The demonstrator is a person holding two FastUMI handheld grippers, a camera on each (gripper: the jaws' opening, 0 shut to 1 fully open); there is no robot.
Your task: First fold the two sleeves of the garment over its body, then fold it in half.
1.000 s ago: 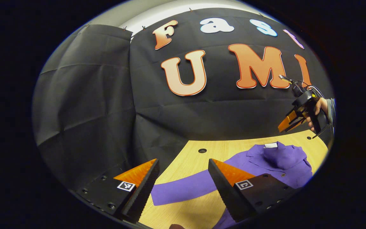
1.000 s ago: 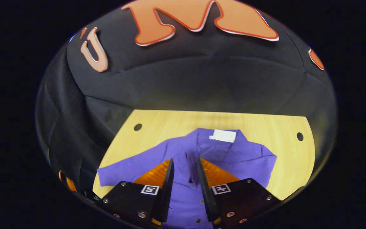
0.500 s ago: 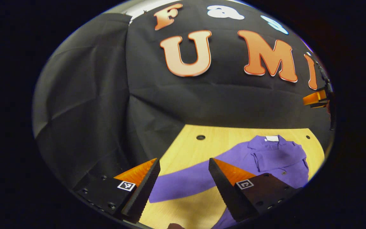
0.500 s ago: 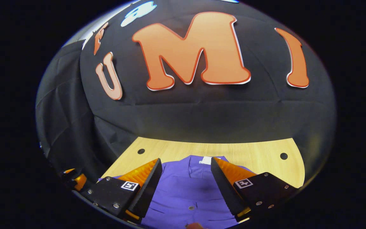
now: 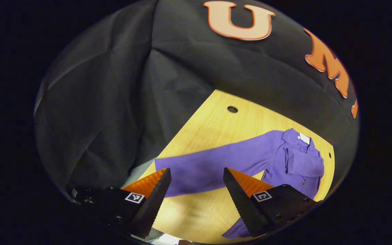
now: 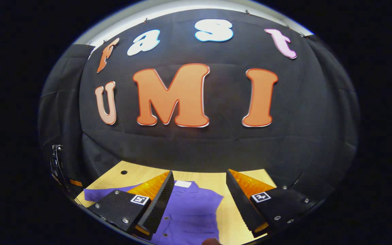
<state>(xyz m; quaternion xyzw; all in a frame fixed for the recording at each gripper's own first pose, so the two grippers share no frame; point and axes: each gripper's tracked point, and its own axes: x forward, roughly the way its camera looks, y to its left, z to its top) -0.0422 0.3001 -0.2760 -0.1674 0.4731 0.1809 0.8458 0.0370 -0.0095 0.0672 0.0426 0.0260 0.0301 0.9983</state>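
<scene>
A purple long-sleeved shirt lies flat on the wooden table. In the left gripper view one sleeve stretches out towards the table's left edge, and the other sleeve lies folded over the body. My left gripper hangs open above that outstretched sleeve, near its cuff end, holding nothing. In the right gripper view the shirt with its white collar label lies below my right gripper, which is open and raised above the table. At that view's far left a piece of the left gripper peeks in.
The table has small round holes near its back edge. Black cloth walls close in behind and to the left of the table. Bare wood lies in front of the sleeve.
My right gripper let go of the folded sleeve, opened and rose away from the shirt. My left gripper tipped down and moved over the outstretched sleeve.
</scene>
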